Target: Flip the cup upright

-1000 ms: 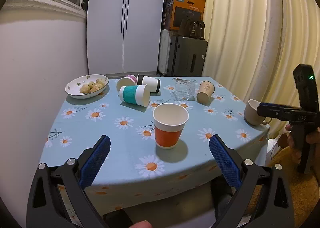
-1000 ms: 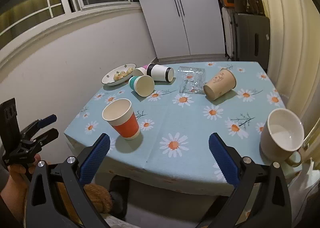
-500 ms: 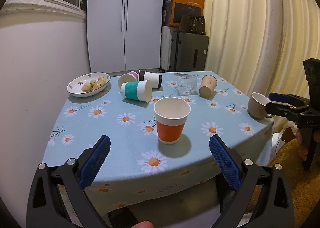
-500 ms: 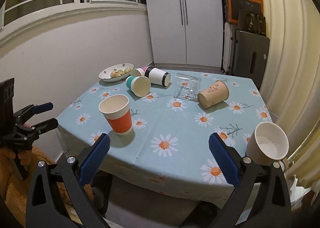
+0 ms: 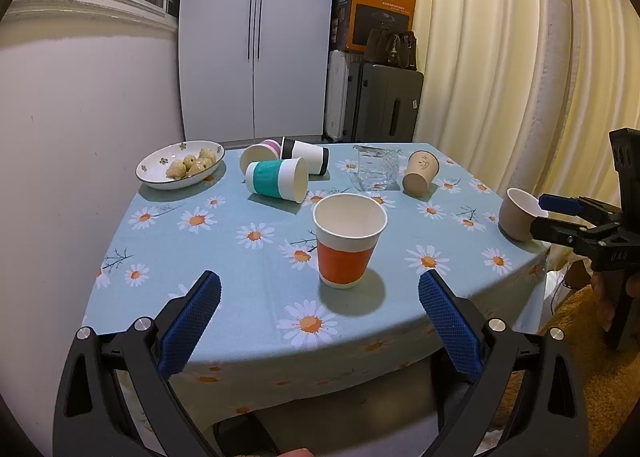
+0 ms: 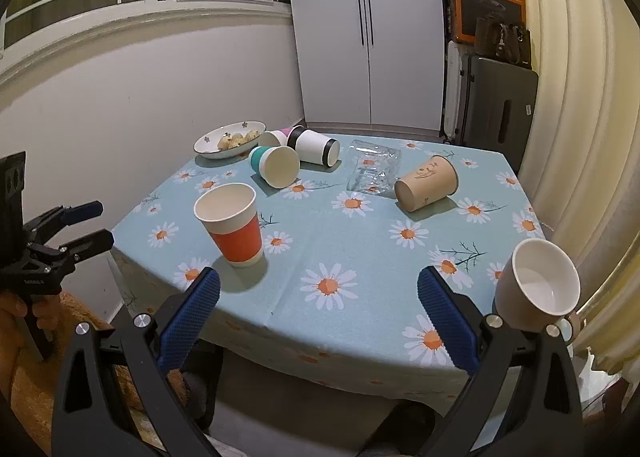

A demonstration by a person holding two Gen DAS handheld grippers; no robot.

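Observation:
An orange-banded paper cup (image 5: 349,240) stands upright near the front of the table; it also shows in the right wrist view (image 6: 233,223). Farther back, several cups lie on their sides: a teal one (image 5: 278,179) (image 6: 275,166), a black-and-white one (image 5: 305,155) (image 6: 315,145), a pink one (image 5: 259,153), a brown kraft one (image 5: 420,173) (image 6: 427,183) and a clear plastic one (image 5: 375,173) (image 6: 373,170). My left gripper (image 5: 319,315) is open and empty, back from the table's front edge. My right gripper (image 6: 318,311) is open and empty in front of the table.
A beige mug (image 5: 518,214) (image 6: 536,283) stands at the table's right edge. A bowl of small rolls (image 5: 180,169) (image 6: 230,139) sits at the back left. The daisy tablecloth (image 5: 256,253) covers the table. A wall is left, curtains right, a cabinet and suitcases behind.
Both grippers have drawn back and risen slightly from the table, staying open. The cups have not moved.

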